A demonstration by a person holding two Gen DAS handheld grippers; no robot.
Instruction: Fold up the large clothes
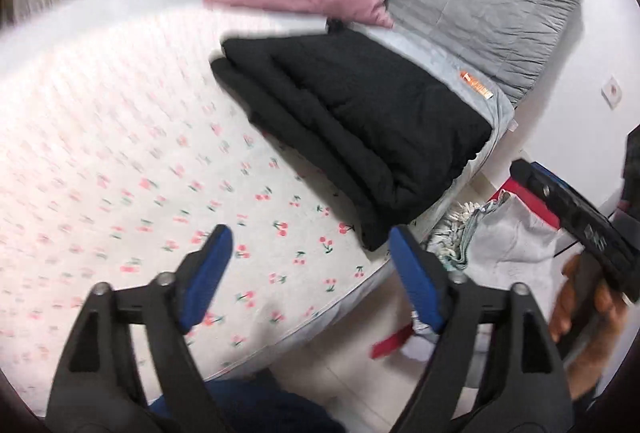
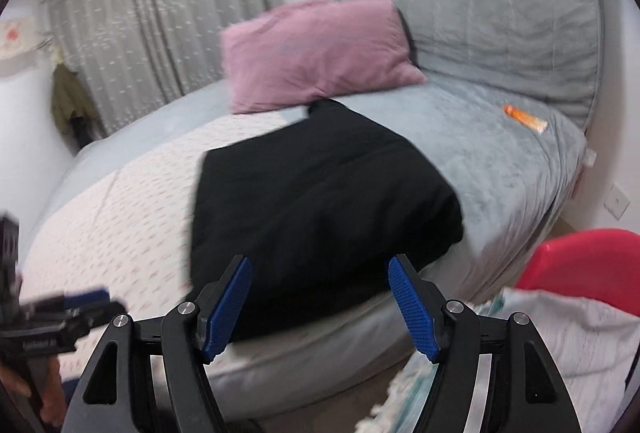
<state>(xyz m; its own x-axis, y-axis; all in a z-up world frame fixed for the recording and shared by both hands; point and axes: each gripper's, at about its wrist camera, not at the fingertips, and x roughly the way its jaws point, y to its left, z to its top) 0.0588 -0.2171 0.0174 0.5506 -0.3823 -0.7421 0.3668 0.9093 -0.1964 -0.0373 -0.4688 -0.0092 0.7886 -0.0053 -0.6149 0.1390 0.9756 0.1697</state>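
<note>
A white cotton sheet printed with small red cherries point(image 1: 132, 137) covers the mattress at nine o'clock. The left gripper point(image 1: 310, 269), blue ribbed pads on black arms, stands wide apart with nothing between them. At centre the black quilted garment point(image 1: 352, 129), folded into a thick rectangle, lies on the bed's near edge. A soft pink pillow point(image 2: 316, 55) sits at twelve, a plush grey headboard cushion point(image 2: 500, 5) at one. The right gripper point(image 2: 320, 303) gapes empty before the garment.
</note>
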